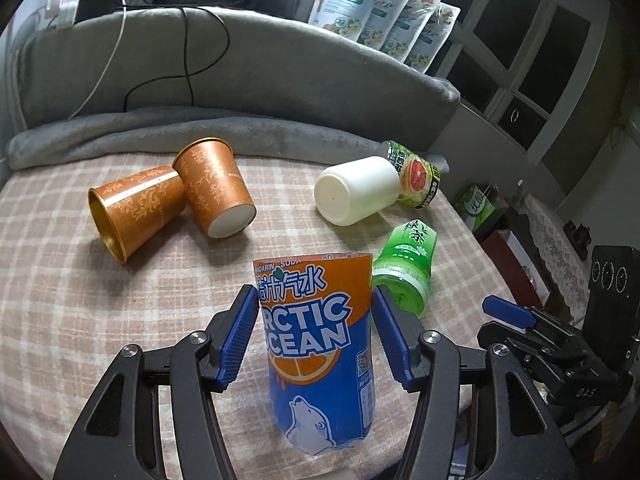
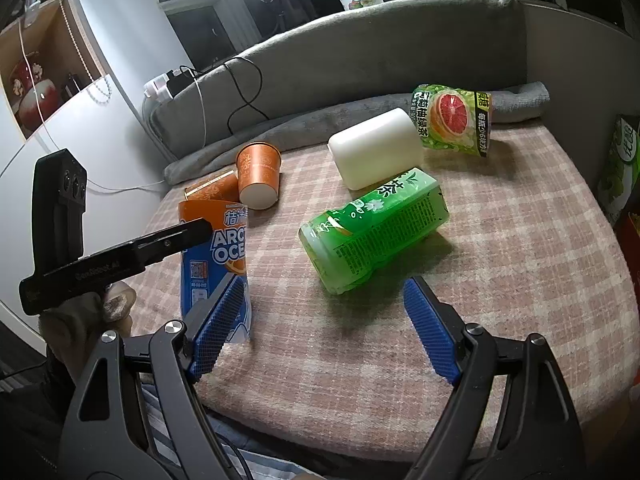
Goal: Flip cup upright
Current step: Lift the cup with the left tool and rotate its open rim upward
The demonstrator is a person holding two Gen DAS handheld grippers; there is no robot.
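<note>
On a bed spread with a plaid blanket [image 1: 60,280], we find two orange paper cups [image 1: 136,210] lying on their sides at the far left, touching each other: one shows its gold-lined mouth toward us, the other [image 1: 214,188] its white base. A grey blanket roll [image 1: 120,136] runs along the bed's far edge behind them, and cables [image 1: 188,60] trail down the grey headboard above.

At centre, our left gripper [image 1: 316,332] stands with its blue pads on either side of the Arctic Ocean cup [image 1: 316,344], an orange-and-blue cut-off soda bottle that stands on the blanket. A narrow gap shows on each side, so the jaws sit apart and are not clamped on it.

To the right, a white cup [image 1: 356,192] lies on its side, base toward us, touching a grapefruit tea bottle cup [image 1: 418,176] behind it. Nearer us, a green tea bottle cup [image 1: 406,264] also lies tipped over, just beside the Arctic Ocean cup.

At far right, our right gripper [image 2: 324,324] hovers low over the blanket with its blue pads spread wide, holding nothing; the green tea bottle cup lies just ahead of it. Refill pouches [image 1: 384,12] line the ledge above the headboard.
</note>
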